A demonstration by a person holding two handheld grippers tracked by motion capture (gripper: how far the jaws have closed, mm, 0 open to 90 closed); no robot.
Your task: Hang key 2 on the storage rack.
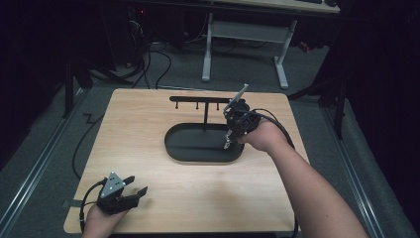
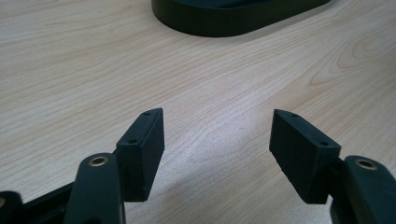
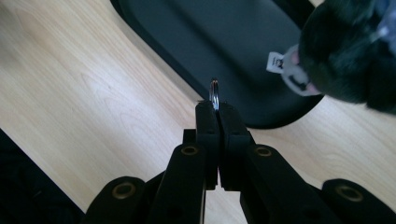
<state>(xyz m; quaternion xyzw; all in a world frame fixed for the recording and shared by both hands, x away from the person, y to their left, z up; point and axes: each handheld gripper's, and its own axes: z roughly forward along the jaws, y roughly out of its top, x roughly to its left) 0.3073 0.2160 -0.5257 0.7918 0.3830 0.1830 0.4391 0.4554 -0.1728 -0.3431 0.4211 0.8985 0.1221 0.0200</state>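
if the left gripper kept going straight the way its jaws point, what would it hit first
Probably the black oval tray. The left gripper is open, with bare wooden table ahead of its jaws and the tray's rim next in line, though depth is hard to judge.

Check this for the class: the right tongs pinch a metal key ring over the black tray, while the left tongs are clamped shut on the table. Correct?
Not quite. The left tongs stand open, nothing between them, as the left gripper view shows. The right tongs do pinch the key ring over the black tray.

High view: fixed above, looking forward and down over the whole table point(image 1: 148, 119). Left gripper view: low, close to the tabletop, facing the black oval tray point(image 2: 233, 21) at frame top. Right gripper view: close, angled down onto the same tray.
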